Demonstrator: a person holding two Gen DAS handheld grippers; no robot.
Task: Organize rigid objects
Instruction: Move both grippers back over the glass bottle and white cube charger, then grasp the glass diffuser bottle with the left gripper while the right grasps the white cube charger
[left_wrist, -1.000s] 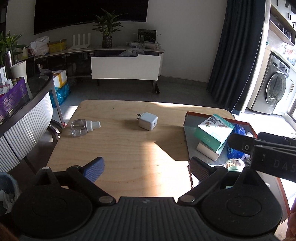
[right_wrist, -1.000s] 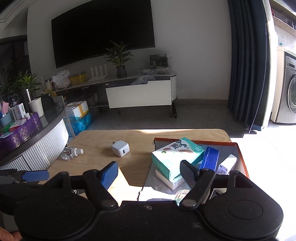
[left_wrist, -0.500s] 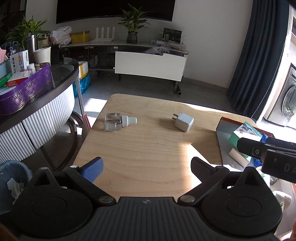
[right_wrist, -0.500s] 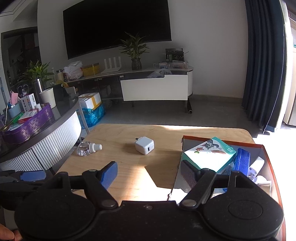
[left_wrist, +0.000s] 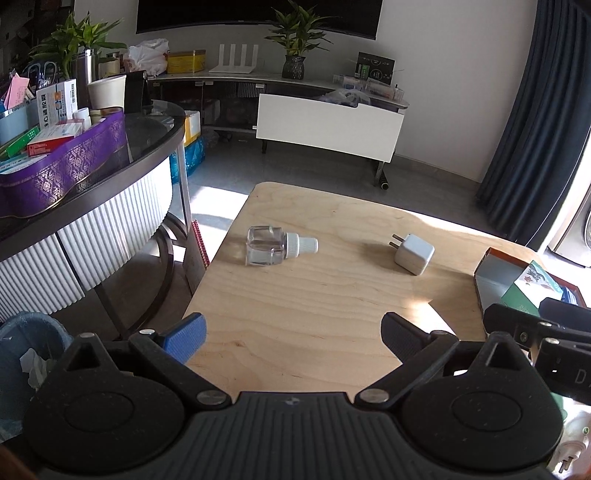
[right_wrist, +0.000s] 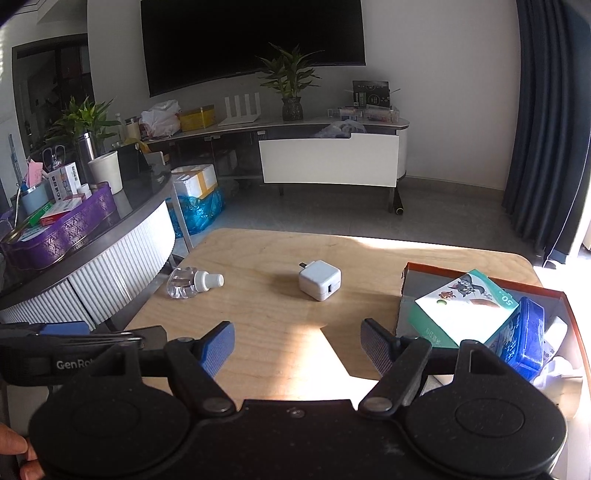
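A clear small bottle with a white cap (left_wrist: 275, 244) (right_wrist: 192, 282) lies on its side at the left of the wooden table (left_wrist: 325, 314). A white plug adapter (left_wrist: 413, 253) (right_wrist: 319, 279) lies mid-table. An orange-rimmed box (right_wrist: 480, 284) (left_wrist: 496, 266) at the right holds a green-and-white carton (right_wrist: 465, 306), a blue case (right_wrist: 522, 339) and white items. My left gripper (left_wrist: 291, 330) is open and empty above the near table edge. My right gripper (right_wrist: 297, 345) is open and empty, near the box's left side.
A round glass-topped side table (left_wrist: 110, 177) with a purple basket of boxes stands left of the wooden table. A bin (left_wrist: 22, 354) sits on the floor at lower left. A TV console (right_wrist: 328, 155) stands at the back wall, a dark curtain (right_wrist: 546, 129) at the right.
Both grippers have swung left. The bottle and adapter now sit nearer the middle of both views and the box has slid toward the right edge. Both stay open.
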